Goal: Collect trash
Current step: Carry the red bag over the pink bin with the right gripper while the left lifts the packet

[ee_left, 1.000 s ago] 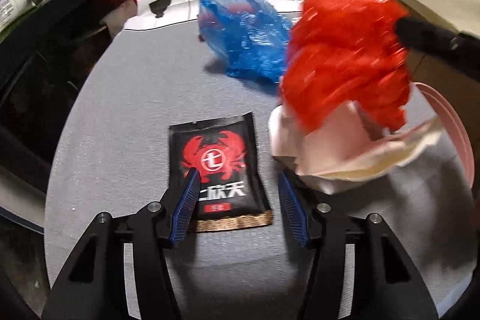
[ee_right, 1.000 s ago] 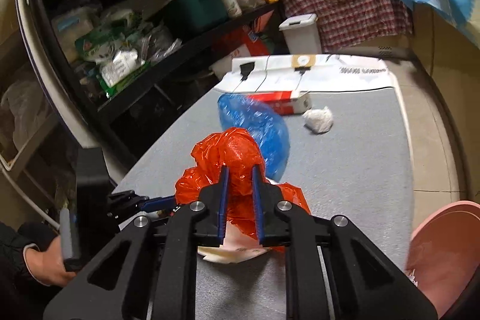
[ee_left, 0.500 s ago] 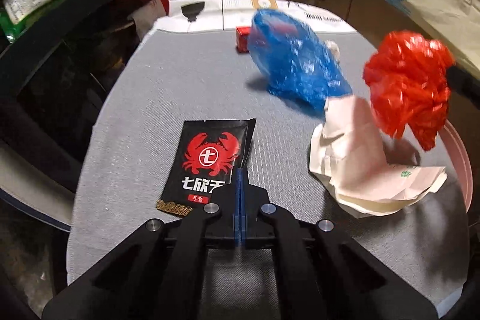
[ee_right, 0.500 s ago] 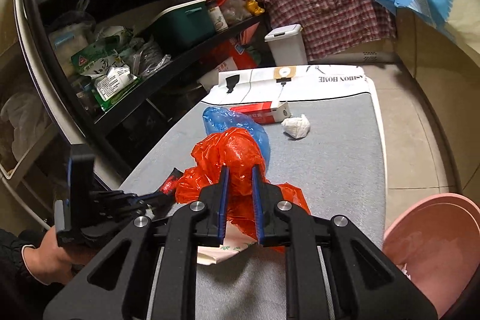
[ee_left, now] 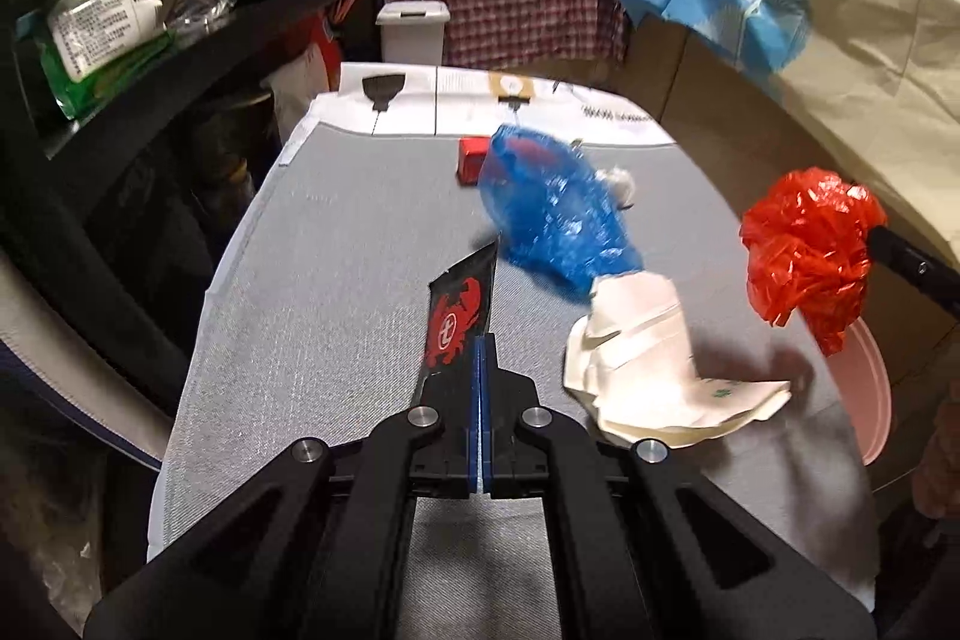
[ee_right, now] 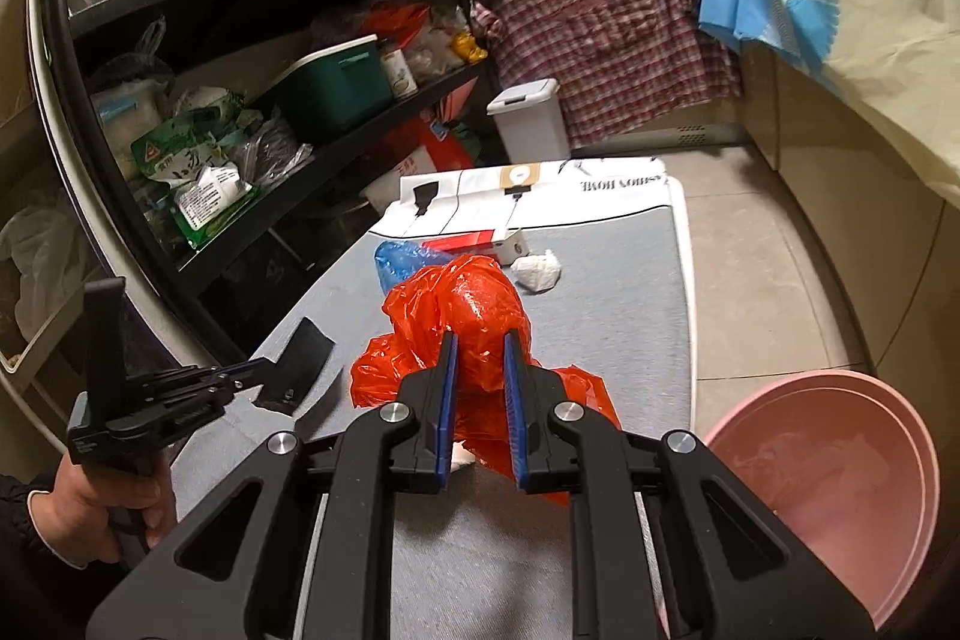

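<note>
The pink plastic basin sits at the lower right of the right wrist view, beyond the table's edge; its inside looks bare apart from a pale smear. In the left wrist view only its rim shows at the right edge.

The left gripper has its blue pads pressed together on the lower edge of a black snack packet printed with a red crab and a circled character; the other printing is hidden. A second ago the jaws stood spread around that packet as it lay flat on the grey table; now it hangs tilted, lifted clear of the cloth.

The right gripper pinches a crumpled red plastic bag, held in the air at the middle of its own view and at the right edge of the left one, further right than a second ago.

On the table lie a crumpled white paper bag with a small green mark, just beyond it a blue plastic bag, and further back a red carton and a white wad. A white sheet at the far end reads "HOME", upside down. A plaid shirt hangs behind a white bin.
</note>
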Action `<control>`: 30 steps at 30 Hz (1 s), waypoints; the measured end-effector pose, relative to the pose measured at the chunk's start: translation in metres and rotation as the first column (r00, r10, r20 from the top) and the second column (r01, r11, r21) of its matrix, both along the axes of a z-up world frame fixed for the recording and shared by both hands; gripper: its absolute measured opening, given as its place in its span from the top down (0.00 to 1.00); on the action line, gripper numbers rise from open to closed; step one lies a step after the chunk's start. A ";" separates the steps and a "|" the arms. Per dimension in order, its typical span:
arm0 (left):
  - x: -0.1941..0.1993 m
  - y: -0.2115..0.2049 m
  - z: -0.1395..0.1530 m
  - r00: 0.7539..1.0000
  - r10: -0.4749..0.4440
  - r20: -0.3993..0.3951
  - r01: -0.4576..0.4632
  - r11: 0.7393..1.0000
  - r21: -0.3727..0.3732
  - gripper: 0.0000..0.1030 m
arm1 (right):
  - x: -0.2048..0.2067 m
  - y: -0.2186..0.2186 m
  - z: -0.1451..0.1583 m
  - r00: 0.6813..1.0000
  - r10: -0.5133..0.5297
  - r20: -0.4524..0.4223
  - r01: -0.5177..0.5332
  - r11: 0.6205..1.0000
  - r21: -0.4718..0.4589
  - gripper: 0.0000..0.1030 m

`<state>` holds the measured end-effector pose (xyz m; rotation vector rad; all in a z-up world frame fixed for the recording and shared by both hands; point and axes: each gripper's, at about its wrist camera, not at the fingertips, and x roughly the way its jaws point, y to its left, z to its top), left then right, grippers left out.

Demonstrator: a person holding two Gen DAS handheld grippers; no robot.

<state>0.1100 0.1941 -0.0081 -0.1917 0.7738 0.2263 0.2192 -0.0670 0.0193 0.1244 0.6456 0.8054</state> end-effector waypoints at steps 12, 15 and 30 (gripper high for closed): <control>-0.016 -0.006 0.023 0.997 -0.016 0.071 0.018 0.999 -0.032 1.00 | -0.021 -0.032 0.014 0.997 -0.072 0.015 0.071 0.997 0.025 0.85; -0.019 -0.011 0.025 0.997 -0.024 0.079 0.027 0.999 -0.038 1.00 | -0.026 -0.039 0.015 0.996 -0.085 0.018 0.084 0.996 0.025 0.85; -0.029 -0.049 0.033 0.990 -0.084 0.113 0.088 0.996 -0.033 1.00 | -0.038 -0.078 0.038 0.987 -0.154 0.042 0.151 0.987 0.058 0.85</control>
